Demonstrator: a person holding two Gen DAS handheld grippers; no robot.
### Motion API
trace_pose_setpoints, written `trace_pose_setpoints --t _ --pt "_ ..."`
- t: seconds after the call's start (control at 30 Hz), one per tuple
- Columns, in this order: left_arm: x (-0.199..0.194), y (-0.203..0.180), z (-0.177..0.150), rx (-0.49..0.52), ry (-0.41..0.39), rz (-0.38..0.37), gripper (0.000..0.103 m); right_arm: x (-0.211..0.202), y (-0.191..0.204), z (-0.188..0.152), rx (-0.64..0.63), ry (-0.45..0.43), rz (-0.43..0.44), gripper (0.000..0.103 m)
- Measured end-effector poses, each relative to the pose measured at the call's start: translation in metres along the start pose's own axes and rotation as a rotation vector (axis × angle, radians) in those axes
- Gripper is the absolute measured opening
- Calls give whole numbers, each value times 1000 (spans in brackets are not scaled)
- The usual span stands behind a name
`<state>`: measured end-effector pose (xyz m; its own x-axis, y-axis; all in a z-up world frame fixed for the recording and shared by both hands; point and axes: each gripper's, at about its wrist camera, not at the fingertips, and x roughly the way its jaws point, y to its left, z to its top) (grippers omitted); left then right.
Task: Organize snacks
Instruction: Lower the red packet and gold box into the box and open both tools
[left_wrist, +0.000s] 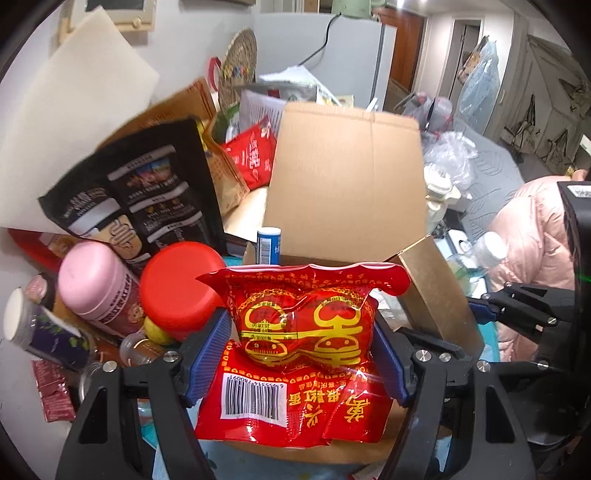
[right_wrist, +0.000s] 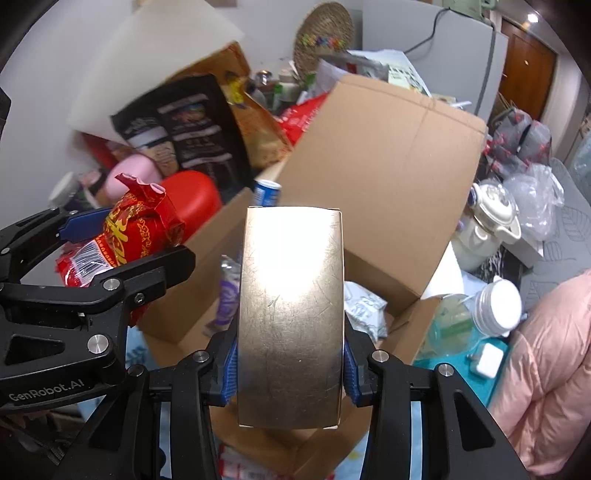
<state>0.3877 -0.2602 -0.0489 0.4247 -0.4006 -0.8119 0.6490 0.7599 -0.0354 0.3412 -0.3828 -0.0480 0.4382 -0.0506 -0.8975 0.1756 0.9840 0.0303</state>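
Left wrist view: the left hand-held gripper (left_wrist: 297, 356) clamps a red snack bag (left_wrist: 301, 354) between its blue pads, above the open cardboard box (left_wrist: 343, 177).

Right wrist view: the right hand-held gripper (right_wrist: 290, 363) grips a gold box (right_wrist: 291, 314) over the same cardboard box (right_wrist: 384, 177), the red snack bag (right_wrist: 125, 236) at left.

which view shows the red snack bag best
The left wrist view: the red bag faces the camera between the left gripper pads, barcode and print visible. The right wrist view shows only its crumpled side at the left edge.
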Motion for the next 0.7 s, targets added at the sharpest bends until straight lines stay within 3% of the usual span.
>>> trace_pose_setpoints --t 0.33,0.7 --pt "73 10 -10 -25 132 27 73 56 -12 -4 16 82 -19 43" --pt "118 9 -26 -13 239 28 74 102 -14 -14 -6 181 -63 44"
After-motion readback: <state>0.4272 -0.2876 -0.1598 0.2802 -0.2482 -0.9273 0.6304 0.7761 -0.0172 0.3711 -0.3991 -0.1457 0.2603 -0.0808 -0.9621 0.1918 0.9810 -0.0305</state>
